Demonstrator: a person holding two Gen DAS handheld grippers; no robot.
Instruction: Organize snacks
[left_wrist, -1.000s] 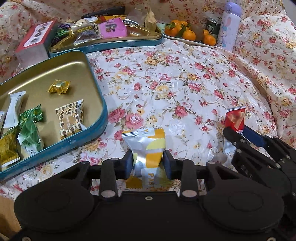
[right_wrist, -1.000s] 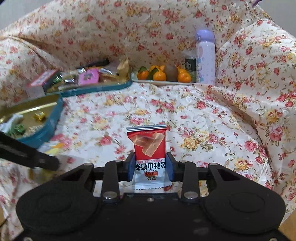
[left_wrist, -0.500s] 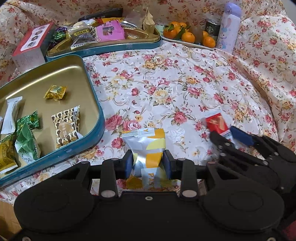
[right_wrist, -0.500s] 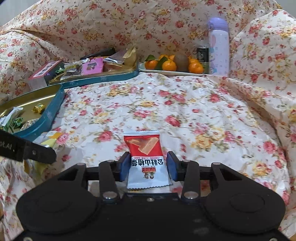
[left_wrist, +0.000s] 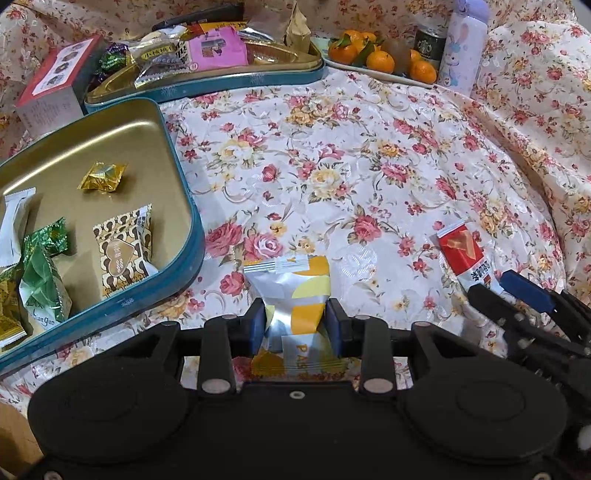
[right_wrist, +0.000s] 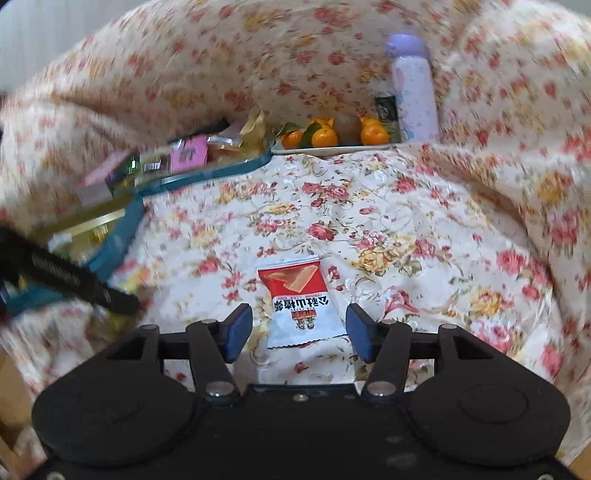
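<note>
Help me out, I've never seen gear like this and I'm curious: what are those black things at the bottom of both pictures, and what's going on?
They are handheld two-finger grippers, each carrying a camera looking along its fingers. In the left wrist view, the left gripper pinches a silver-and-yellow snack packet beside a teal tin holding sweets. In the right wrist view, the right gripper has just been opening; the red-and-white packet lies loose between its pads on the floral cloth.

Soft even light; right wrist view motion-blurred, edges fisheye-bent.
</note>
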